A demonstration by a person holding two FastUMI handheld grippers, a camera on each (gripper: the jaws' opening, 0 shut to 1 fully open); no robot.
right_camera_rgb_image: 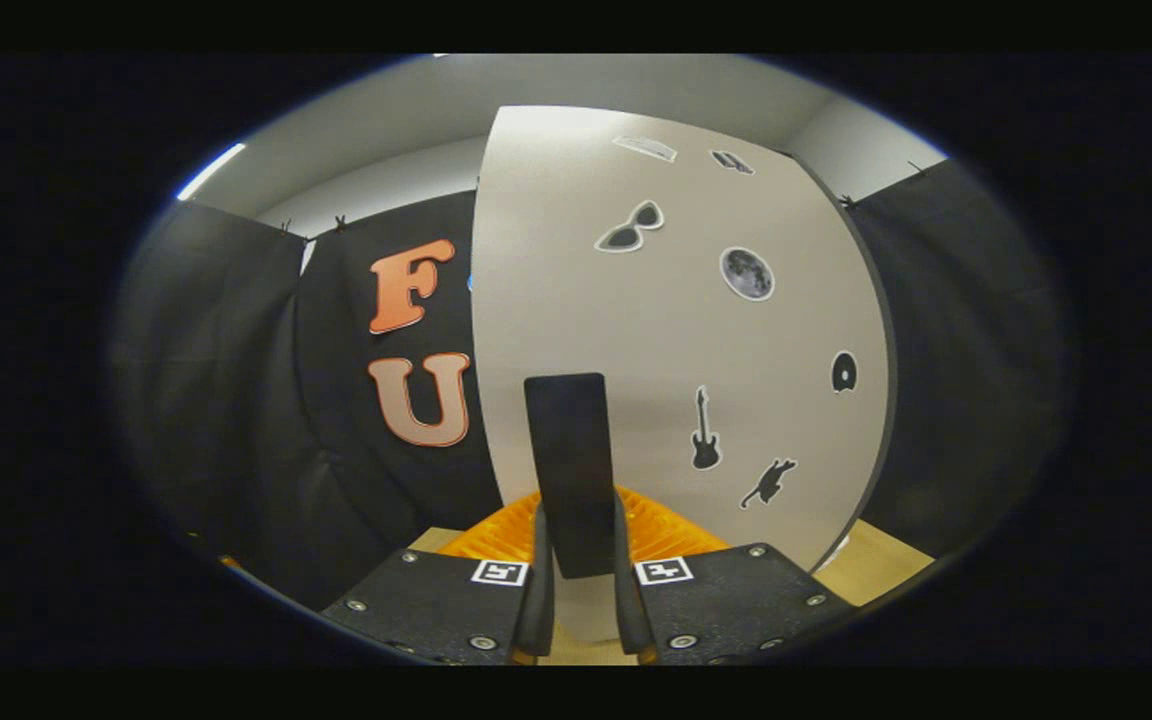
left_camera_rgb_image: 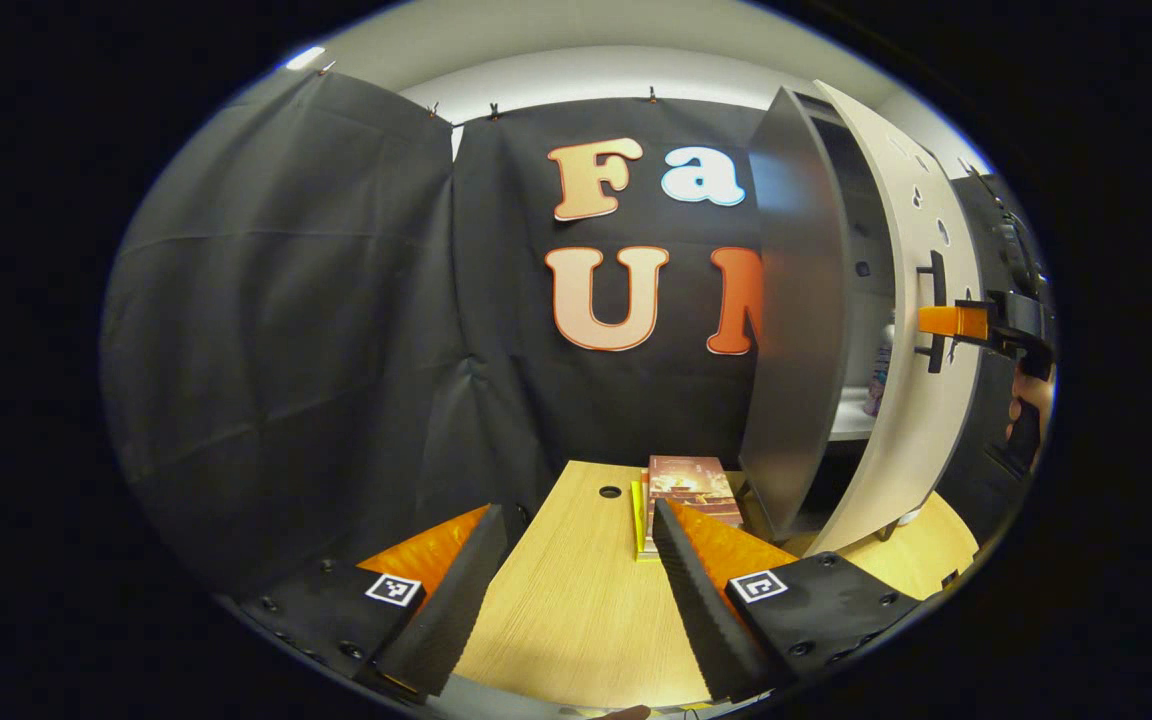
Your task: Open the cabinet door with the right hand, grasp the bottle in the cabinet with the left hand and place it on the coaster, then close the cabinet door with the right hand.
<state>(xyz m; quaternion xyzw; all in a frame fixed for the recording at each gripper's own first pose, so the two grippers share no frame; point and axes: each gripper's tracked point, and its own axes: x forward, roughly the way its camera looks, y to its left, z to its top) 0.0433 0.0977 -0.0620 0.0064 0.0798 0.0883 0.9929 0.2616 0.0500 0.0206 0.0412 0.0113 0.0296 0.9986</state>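
My right gripper [right_camera_rgb_image: 576,600] is clamped on the cabinet door's black handle [right_camera_rgb_image: 576,470], the door [left_camera_rgb_image: 911,330] ajar. The bottle [left_camera_rgb_image: 879,375] stands upright inside on the shelf behind the door, ahead-right of my left gripper [left_camera_rgb_image: 576,590], whose fingers are spread empty.

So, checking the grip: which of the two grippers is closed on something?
The right gripper: its fingers pinch the door's black handle. The left gripper is spread open over the table.
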